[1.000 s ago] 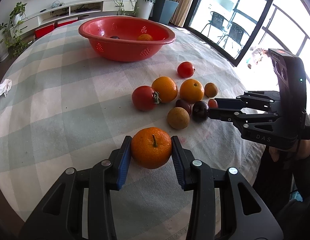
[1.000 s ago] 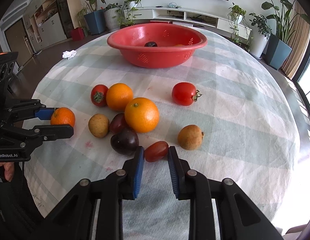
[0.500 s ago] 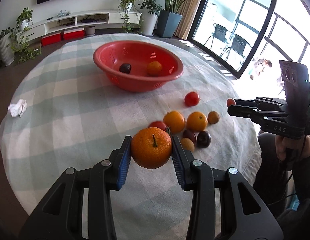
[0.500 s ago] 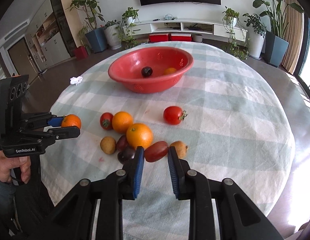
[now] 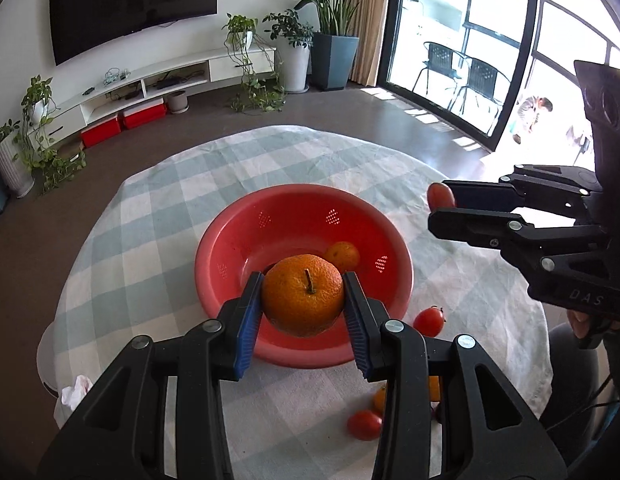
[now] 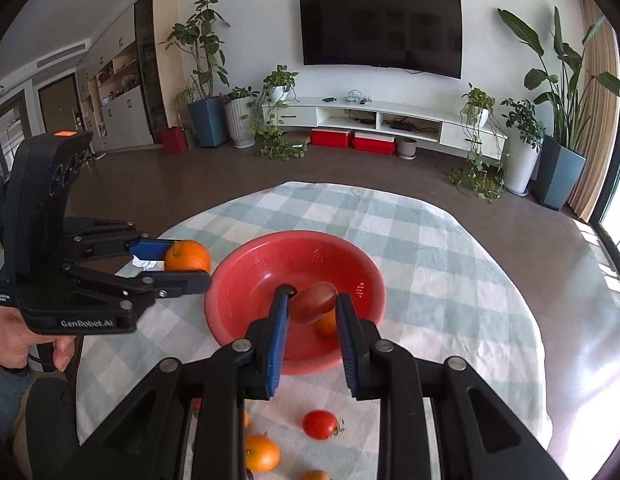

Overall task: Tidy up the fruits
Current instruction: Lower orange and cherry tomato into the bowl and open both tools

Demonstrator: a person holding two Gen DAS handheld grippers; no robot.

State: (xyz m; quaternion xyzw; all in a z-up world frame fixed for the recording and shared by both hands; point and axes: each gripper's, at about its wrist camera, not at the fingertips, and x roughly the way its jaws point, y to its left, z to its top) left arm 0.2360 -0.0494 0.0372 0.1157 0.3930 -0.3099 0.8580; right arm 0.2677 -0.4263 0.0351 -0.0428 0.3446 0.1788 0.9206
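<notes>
My left gripper (image 5: 304, 302) is shut on a large orange mandarin (image 5: 303, 295) and holds it high over the near side of the red bowl (image 5: 230, 248). My right gripper (image 6: 310, 310) is shut on a small oblong red tomato (image 6: 313, 302), also high above the red bowl (image 6: 246, 280). A small orange (image 5: 341, 255) lies inside the bowl. Each gripper shows in the other's view: the right one (image 5: 439, 204) to the right of the bowl, the left one (image 6: 190, 266) to the left of it.
The round table has a green-checked cloth (image 5: 294, 156). Loose fruit lies near me: a red tomato (image 5: 429, 321), another tomato (image 5: 363, 424), an orange (image 6: 262, 453) and a tomato (image 6: 319, 424). A crumpled white tissue (image 5: 74, 387) lies at the left edge.
Both grippers have risen from the table with their fruit and moved forward to above the bowl. The loose fruit pile now lies below and behind the fingers.
</notes>
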